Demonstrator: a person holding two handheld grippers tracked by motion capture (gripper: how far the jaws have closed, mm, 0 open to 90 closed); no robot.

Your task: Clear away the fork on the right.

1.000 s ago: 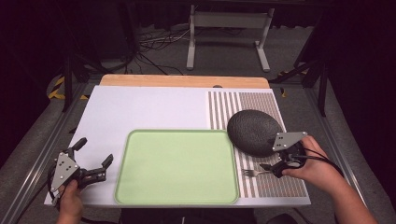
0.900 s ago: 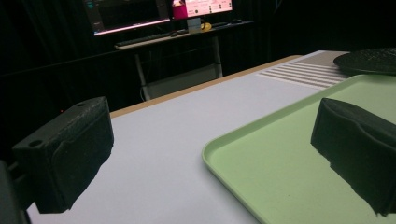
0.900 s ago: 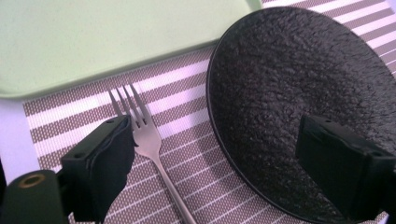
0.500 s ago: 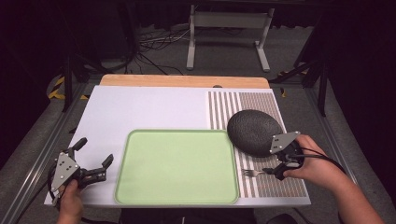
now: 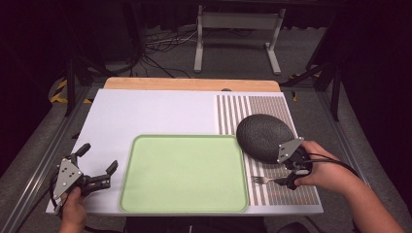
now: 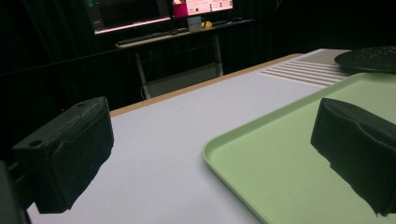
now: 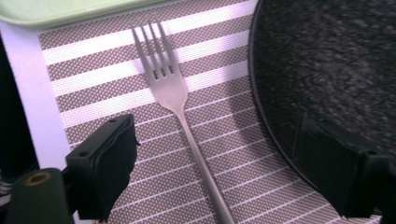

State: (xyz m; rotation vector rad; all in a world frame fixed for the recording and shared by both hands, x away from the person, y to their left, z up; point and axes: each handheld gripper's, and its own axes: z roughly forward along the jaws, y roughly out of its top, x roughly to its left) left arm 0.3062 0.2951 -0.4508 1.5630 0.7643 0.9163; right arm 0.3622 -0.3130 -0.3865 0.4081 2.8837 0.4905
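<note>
A silver fork lies on a striped mat, tines toward a light green tray. My right gripper hovers over the fork's handle with one jaw on each side. The jaws have just been closing a little, stand wide and do not touch the fork. A dark round plate sits just beyond that gripper. My left gripper rests open at the tray's left edge, with nothing between its jaws.
A white table top carries the tray and the mat. A wooden strip runs along its far edge, with a metal stand and cables on the floor behind. A desk with lit monitors stands far off.
My right gripper has shifted slightly left along the fork's handle. The left gripper has not moved.
</note>
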